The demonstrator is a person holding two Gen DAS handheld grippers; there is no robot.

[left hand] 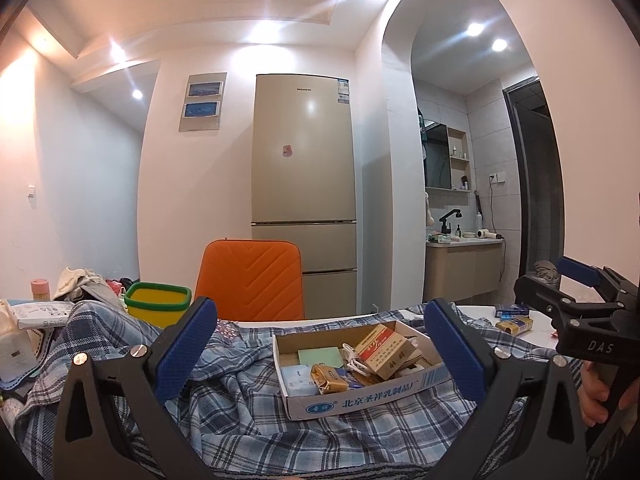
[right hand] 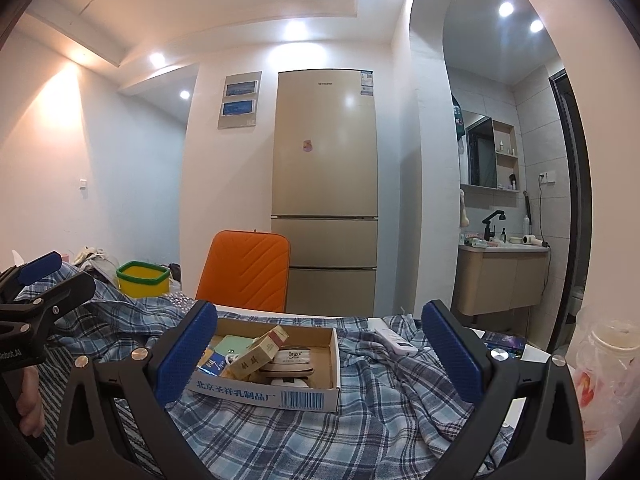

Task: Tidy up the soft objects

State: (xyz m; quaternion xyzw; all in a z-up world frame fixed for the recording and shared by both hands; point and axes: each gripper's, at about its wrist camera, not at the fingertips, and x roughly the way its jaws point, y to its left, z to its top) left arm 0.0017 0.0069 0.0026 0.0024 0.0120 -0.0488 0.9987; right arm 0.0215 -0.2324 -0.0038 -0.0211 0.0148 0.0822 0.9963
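A rumpled blue plaid cloth (left hand: 248, 408) covers the table; it also shows in the right wrist view (right hand: 360, 424). A shallow cardboard box (left hand: 360, 400) of small packets and cables sits on it, also in the right wrist view (right hand: 272, 394). My left gripper (left hand: 320, 352) is open and empty, above the cloth, with the box between its blue pads. My right gripper (right hand: 320, 352) is open and empty, just above the cloth, with the box by its left pad. Each gripper appears at the edge of the other's view.
An orange chair (left hand: 250, 276) stands behind the table. A yellow tub with a green rim (left hand: 158, 300) and piled clutter sit at the left. A white remote (right hand: 394, 342) lies on the cloth. A plastic jar (right hand: 608, 356) stands at the right. A fridge (left hand: 304, 184) is at the back.
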